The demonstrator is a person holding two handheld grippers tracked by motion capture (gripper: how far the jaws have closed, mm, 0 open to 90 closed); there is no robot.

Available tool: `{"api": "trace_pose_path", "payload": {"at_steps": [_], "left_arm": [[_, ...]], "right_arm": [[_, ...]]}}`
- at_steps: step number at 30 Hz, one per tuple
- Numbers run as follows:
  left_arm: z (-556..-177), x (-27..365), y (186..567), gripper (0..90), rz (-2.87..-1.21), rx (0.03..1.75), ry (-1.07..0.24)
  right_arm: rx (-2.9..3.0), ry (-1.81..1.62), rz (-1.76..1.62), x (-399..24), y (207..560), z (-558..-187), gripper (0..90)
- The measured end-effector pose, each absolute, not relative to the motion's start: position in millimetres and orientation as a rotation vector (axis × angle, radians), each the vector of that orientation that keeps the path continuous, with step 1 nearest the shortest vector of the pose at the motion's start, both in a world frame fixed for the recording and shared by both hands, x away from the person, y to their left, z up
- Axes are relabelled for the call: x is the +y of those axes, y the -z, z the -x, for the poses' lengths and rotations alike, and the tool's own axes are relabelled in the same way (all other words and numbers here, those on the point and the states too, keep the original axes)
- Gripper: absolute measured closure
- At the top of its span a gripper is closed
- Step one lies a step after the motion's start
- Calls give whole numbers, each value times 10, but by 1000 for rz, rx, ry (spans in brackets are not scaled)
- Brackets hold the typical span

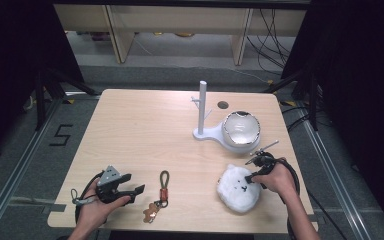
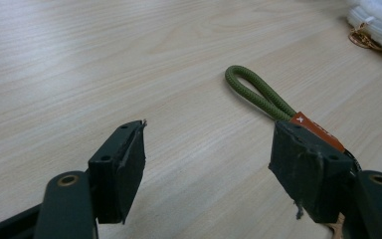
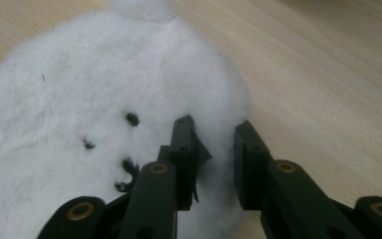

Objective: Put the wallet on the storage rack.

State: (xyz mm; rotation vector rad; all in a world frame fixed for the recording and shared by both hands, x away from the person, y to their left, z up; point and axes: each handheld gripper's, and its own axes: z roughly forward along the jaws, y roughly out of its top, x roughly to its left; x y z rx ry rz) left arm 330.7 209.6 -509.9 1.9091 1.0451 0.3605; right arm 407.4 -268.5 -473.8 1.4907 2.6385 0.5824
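Right gripper [image 3: 214,149] — jaws drawn narrow, pinching a fold of fur on the edge of the white plush bear face [image 3: 94,114]. No earlier state noted; the pads press into the pile on both sides, so this reads as a grip taken at the rim, probably to lift the soft piece without crushing its middle.

White plush bear face, high view [image 1: 236,190]: flat on the tabletop [image 1: 145,135] near the front right corner, face up, dark eyes and mouth showing.

Left gripper [image 2: 209,164] — jaws wide, nothing between them, resting low near the front left corner, likely waiting its turn.

Green cord keychain [image 2: 258,94]: just beyond the left gripper's right jaw, loop pointing to the far edge, orange tag next to the pad; a small brown charm [image 1: 151,212] hangs at its near end.

White hook stand [image 1: 202,107]: upright toward the far right of the tabletop, apparently where hanging items go. Glossy round dish [image 1: 241,129] sits on its base.
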Motion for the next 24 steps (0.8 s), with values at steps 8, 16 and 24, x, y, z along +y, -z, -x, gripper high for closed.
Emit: {"api": "trace_pose_path", "payload": {"at_steps": [8, 16, 24], "left_arm": [[-3307, 2087, 5106, 299, -1895, 1045, -354], [-3299, 2079, 5112, 300, -1904, 1038, -350], [-3304, 2099, 5117, 300, -1899, 1039, -353]], "right_arm": [[2505, -690, -1532, -2726, 4660, -3861, 792], [2413, -852, -1488, -2826, 4508, -3629, 804], [2325, -959, -1510, -2915, 4436, -3489, 814]]}}
